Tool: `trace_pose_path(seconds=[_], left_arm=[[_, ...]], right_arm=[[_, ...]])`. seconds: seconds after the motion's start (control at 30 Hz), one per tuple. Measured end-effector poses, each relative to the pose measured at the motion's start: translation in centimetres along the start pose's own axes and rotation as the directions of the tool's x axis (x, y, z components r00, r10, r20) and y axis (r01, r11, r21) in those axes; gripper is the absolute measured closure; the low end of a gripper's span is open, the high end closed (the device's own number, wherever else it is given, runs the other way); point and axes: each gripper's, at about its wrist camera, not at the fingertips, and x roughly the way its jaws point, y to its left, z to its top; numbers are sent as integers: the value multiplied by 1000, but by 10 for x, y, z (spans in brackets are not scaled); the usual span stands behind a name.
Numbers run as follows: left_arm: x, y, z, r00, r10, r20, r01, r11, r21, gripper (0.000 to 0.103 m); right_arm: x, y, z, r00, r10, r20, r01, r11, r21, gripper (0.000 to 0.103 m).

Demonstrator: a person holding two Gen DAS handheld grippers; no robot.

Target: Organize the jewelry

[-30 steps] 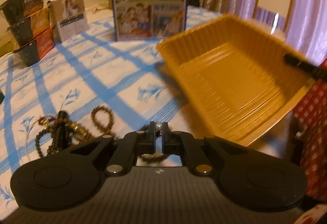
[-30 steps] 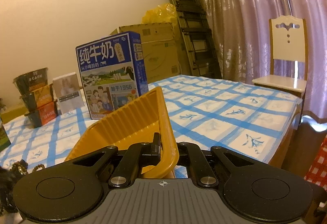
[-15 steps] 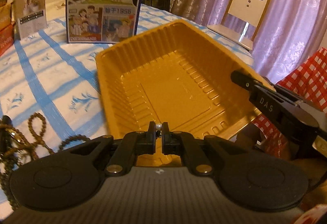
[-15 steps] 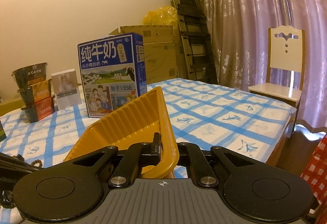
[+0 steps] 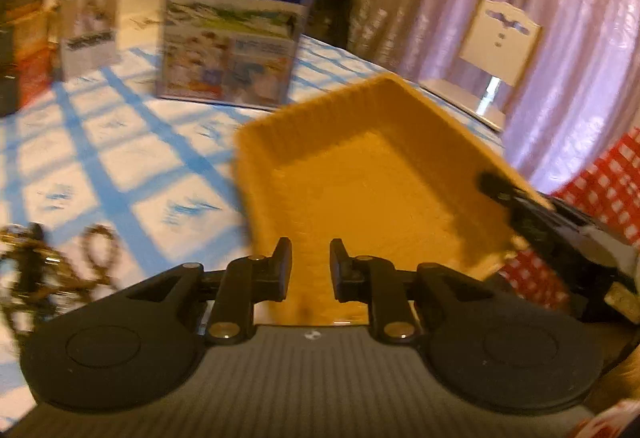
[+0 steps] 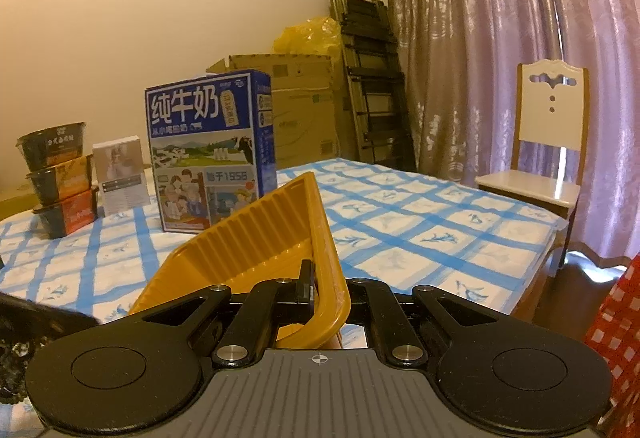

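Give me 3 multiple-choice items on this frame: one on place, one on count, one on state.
1. Where does the pile of beads lie, in the left wrist view?
A. inside the tray
B. on the tablecloth, left of the tray
C. on the chair

2. How many bowls are in the stack beside the milk box?
A. one
B. three
C. five

3. What are the right tongs doing?
A. clamped on the tray rim
B. wide open in the air
C. holding beads

Key: 1 B, the beads sit on the blue-checked tablecloth. 2 B, three bowls stacked. 3 A, the orange tray rim sits between the closed tongs.
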Motion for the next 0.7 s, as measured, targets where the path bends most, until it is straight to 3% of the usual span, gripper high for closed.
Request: trace_pose_path(seconds=[0.27,0.7], left_arm=[[-16,48,-7,990,140,-31,-141,990,-19,85],[18,43,-33,980,159,-118,-153,986,64,85]], right_arm=[[-2,-14,1,999,-38,5,38,999,7,97],[-3,-20,1,998,-55,6,55,998,11,97]])
